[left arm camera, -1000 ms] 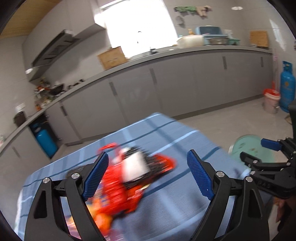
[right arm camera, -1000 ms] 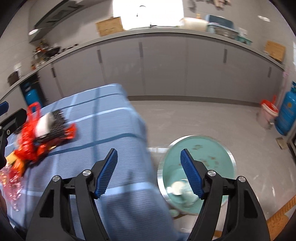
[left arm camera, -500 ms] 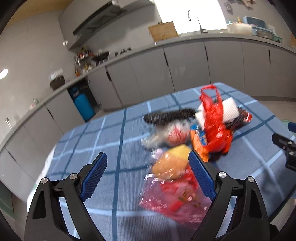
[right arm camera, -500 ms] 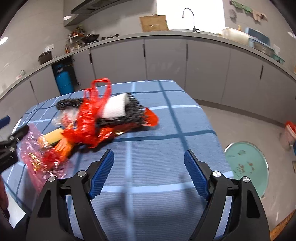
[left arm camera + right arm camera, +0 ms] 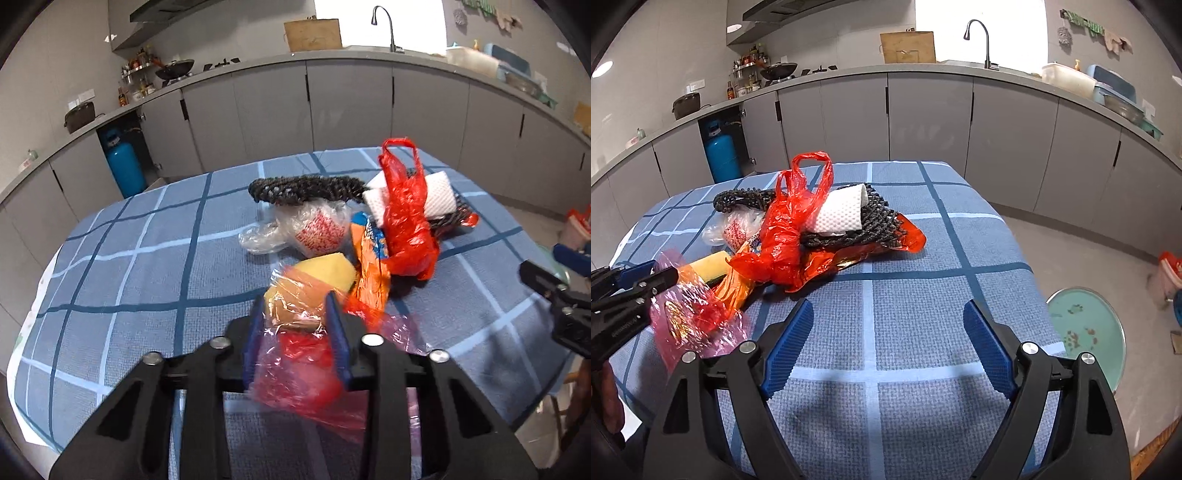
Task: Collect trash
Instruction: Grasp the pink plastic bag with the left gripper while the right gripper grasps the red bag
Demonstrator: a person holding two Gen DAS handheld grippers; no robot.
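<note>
Pink crinkly wrapper (image 5: 306, 373) at near edge of the trash heap on my blue checked tablecloth (image 5: 147, 258). My left gripper (image 5: 295, 314) has just been closing; blue pads now pinch the wrapper. Yellow sponge (image 5: 325, 269) just beyond, red bag (image 5: 406, 218) behind it. My right gripper (image 5: 888, 321) has been widening, jaws apart over bare cloth, nothing between.

We see a heap of trash on the blue checked tablecloth (image 5: 923, 258): a red plastic bag (image 5: 406, 214) standing crumpled, handles up; white foam netting (image 5: 838, 212) on a black mesh sheet (image 5: 864, 225); a clear printed bag (image 5: 314, 229); an orange wrapper (image 5: 371, 266); a yellow sponge (image 5: 317, 277) under pink cellophane (image 5: 306, 373).
</note>
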